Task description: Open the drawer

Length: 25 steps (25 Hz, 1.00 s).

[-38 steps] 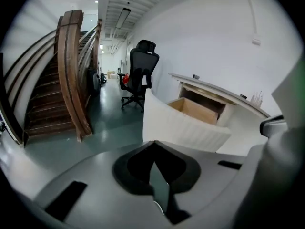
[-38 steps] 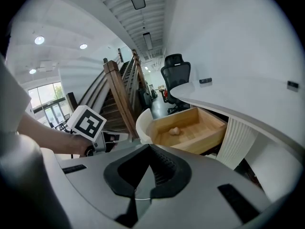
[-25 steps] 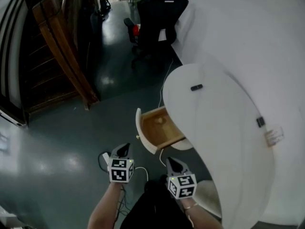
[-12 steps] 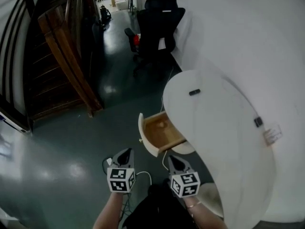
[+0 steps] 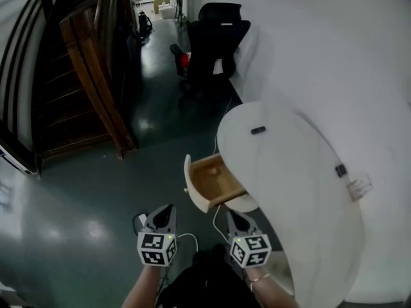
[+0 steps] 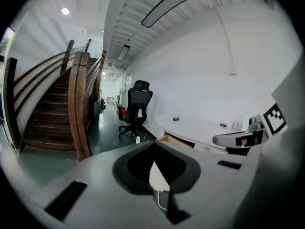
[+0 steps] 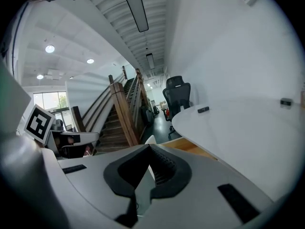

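Note:
The white round-edged desk (image 5: 289, 191) has a wooden drawer (image 5: 213, 179) pulled out to the left, its white front panel (image 5: 191, 186) facing the floor space. The drawer looks empty inside. Both grippers hang in the air in front of the drawer and touch nothing. My left gripper (image 5: 168, 208) is shut and empty, left of the drawer front. The right gripper (image 5: 230, 214) is also shut and empty, just below the drawer. In the left gripper view the drawer (image 6: 177, 141) lies ahead beyond the closed jaws; in the right gripper view the drawer (image 7: 189, 148) shows under the desk edge.
A black office chair (image 5: 215, 34) stands behind the desk. The wooden staircase (image 5: 90, 63) rises at the left. A white cable (image 5: 187, 239) lies on the dark floor under my hands. Two small dark objects (image 5: 258, 130) (image 5: 340, 170) rest on the desk.
Both grippers have risen and drawn back a little from the drawer, toward the picture's bottom edge. The drawer stays pulled out. Both stay shut.

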Tool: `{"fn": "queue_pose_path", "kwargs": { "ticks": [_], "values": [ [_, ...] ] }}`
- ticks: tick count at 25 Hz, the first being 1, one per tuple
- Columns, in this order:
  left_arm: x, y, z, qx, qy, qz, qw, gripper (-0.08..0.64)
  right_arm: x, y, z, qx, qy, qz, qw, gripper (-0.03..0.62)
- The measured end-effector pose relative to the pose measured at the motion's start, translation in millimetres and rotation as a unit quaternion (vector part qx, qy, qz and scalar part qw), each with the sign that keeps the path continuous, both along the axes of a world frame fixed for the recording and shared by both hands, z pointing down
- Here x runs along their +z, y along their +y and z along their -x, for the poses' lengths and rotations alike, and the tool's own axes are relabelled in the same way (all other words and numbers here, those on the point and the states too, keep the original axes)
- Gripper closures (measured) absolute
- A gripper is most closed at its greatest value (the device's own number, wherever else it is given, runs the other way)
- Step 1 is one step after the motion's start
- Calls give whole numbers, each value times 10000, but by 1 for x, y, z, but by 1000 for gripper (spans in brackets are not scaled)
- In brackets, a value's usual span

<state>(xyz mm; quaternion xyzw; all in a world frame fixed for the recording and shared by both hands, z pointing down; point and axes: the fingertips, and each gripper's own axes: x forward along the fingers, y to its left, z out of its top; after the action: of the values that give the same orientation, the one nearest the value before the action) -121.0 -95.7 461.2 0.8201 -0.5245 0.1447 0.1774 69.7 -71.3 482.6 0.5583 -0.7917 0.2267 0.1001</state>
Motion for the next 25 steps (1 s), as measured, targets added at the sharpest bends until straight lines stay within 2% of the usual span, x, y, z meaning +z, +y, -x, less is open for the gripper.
{"fn": "queue_pose_path", "kwargs": {
  "ticks": [6, 19, 25],
  "values": [
    [-3, 6, -2, 15, 179, -60, 9998, 557, -6, 4, 1, 23, -75, -111, 9999, 589],
    [-7, 7, -1, 69, 175, -181, 9997, 557, -15, 8, 5, 78, -113, -327, 9994, 589],
    [-5, 5, -2, 97, 146, -181, 9997, 557, -17, 9, 6, 66, 60, -336, 9994, 589]
  ]
}}
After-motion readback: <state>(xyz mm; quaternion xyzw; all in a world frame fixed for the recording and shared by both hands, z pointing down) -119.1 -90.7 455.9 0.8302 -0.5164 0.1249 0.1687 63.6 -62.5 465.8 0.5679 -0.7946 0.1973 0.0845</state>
